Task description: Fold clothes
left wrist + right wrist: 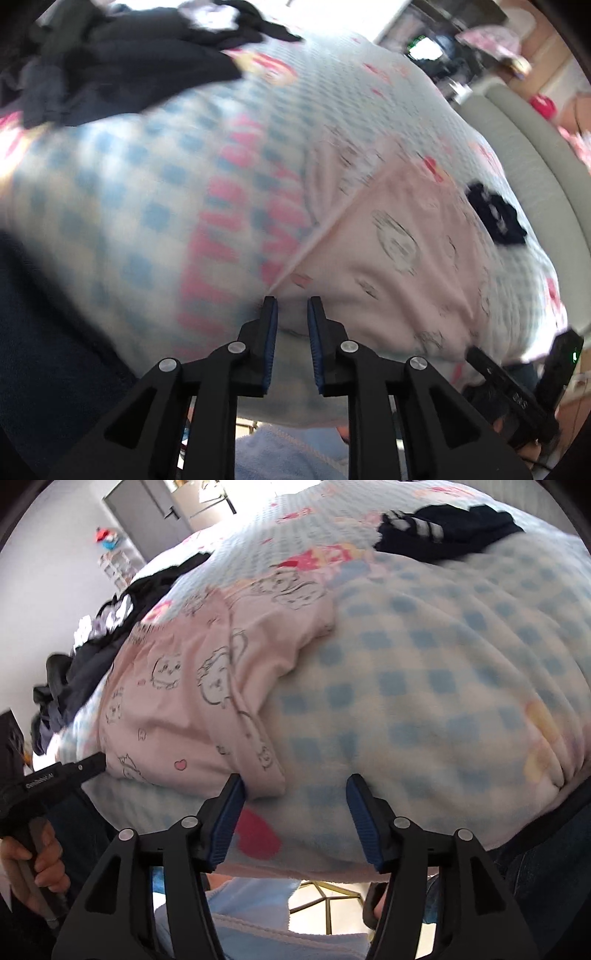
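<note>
The left tool [292,300] stands with its jaws only a little apart, set just at the near corner of the pink printed garment [388,266]; no cloth shows gripped between the blue pads, so it looks let go of or not yet taken. The right tool [295,780] is open wide, its left finger [231,805] just beside the garment's [192,686] near folded edge, nothing between the jaws but the checked blanket [424,686] beneath. The garment lies on that blanket on the bed, partly folded, with dark clothes [122,62] heaped farther off and a small dark item [496,216] beyond it. The step seems to be settling or re-taking the near edge for the next fold. To do it well, each tool should pinch only the pink layers, not the fleecy blanket under them; both should take corners of the same edge, lift together and carry it flat across, so no crease or skew builds in. The left view is blurred, so contact there is uncertain.
</note>
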A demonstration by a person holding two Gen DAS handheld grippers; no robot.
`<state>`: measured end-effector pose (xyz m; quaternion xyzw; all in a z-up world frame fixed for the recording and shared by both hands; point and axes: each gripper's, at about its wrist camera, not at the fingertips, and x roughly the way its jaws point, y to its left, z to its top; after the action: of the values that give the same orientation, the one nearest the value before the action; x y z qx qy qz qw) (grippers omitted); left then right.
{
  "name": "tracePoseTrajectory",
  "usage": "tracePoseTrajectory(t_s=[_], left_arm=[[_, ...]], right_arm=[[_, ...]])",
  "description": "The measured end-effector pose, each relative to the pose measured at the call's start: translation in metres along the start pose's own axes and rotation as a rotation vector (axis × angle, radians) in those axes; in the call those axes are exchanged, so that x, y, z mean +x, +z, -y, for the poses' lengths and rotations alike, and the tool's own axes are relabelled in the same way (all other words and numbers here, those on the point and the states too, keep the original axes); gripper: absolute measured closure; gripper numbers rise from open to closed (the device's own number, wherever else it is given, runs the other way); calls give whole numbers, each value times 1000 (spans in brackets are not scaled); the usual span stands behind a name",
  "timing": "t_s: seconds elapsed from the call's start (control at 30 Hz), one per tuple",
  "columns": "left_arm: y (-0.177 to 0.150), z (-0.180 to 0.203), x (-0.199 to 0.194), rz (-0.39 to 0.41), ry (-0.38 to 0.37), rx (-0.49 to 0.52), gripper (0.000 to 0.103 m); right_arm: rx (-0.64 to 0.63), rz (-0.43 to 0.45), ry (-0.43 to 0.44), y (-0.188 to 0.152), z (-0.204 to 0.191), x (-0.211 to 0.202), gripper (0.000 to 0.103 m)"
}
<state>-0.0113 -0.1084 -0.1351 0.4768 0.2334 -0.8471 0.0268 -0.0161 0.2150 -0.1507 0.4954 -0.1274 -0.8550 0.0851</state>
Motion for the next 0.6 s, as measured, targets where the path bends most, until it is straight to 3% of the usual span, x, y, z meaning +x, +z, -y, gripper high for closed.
tracePoseTrajectory(t_s=[0.07, 0.17, 0.3, 0.4, 0.47, 0.53, 0.6], left_arm=[[4, -8, -16, 90, 71, -26, 85], [8, -16, -28, 129, -45, -52, 82], [0, 0, -21, 79, -71, 36, 72], [-5, 16, -15, 25, -36, 92, 66], [-12, 14, -5, -47, 38, 76, 66], [-16, 2, 2, -101, 48, 12, 66], [-14, -3, -4, -64, 49, -11, 67]], right_arm=[[41, 5, -15, 2, 7, -5, 45], [54, 33, -66, 3, 7, -19, 45], [9, 77, -46, 12, -6, -34, 45], [-65, 67, -22, 15, -28, -31, 43], [-109, 44, -9, 11, -41, -24, 42], [-124, 14, -14, 5, -44, -15, 42], [-128, -16, -26, -2, -44, -7, 42]])
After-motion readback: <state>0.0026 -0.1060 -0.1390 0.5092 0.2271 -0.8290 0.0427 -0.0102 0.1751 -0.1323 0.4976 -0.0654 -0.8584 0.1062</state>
